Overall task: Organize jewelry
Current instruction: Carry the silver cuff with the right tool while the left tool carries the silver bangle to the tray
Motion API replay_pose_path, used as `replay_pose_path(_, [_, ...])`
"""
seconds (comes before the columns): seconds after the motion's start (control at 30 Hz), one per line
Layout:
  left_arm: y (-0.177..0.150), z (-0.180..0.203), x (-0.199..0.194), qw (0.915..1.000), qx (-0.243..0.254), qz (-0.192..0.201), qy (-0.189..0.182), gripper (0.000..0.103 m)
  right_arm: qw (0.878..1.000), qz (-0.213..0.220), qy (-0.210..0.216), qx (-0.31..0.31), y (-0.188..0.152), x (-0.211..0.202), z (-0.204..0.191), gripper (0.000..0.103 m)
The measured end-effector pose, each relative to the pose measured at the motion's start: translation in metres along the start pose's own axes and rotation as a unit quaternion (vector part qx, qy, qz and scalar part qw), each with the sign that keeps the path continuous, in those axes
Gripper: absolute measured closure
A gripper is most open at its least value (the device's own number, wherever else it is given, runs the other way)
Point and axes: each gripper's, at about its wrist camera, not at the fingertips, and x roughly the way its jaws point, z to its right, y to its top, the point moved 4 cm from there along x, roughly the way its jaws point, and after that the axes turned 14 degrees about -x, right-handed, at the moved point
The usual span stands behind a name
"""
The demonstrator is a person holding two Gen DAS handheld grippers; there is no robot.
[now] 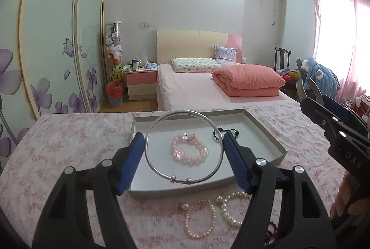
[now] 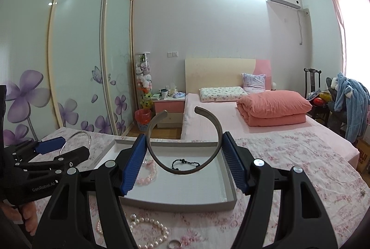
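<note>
Around the grey tray [image 1: 272, 140] you had two bangles held above it, a thin silver one [image 1: 183, 147] and an open cuff [image 2: 183, 140]; two bead bracelets inside it, pink [image 1: 189, 149] and black [image 1: 225, 133]; two pearl strands [image 1: 200, 219] before it, plus one ring [image 2: 174, 244]

A home bedroom: made bed [image 2: 254, 110], nightstand [image 2: 168, 110], sliding flowered wardrobe [image 2: 76, 52].

Glossy silver metal bangle [image 1: 184, 147], matt grey cuff [image 2: 183, 138], smooth pink beads [image 1: 189, 149], floral cloth [image 1: 69, 145]
</note>
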Motion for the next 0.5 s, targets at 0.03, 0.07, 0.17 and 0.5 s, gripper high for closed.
replay_pose_path(0.03, [0.002,0.000,0.005,1.0000,-0.001,-0.001,0.001,0.035,1.000,-0.001,0.000,0.000,0.000,0.005,0.001,0.037])
replay_pose_path(0.07, [0.003,0.000,0.007,1.0000,-0.002,-0.001,0.001,0.035,1.000,-0.002,0.000,0.001,0.000,0.008,0.000,0.037])
replay_pose_path(0.17, [0.007,-0.001,0.021,1.0000,-0.005,-0.005,0.004,0.035,1.000,-0.008,0.001,0.003,-0.002,0.020,-0.001,0.037])
replay_pose_path(0.5, [0.005,-0.012,0.084,0.9986,-0.021,-0.043,0.023,0.035,0.998,-0.056,0.008,-0.002,-0.020,0.079,-0.005,0.037])
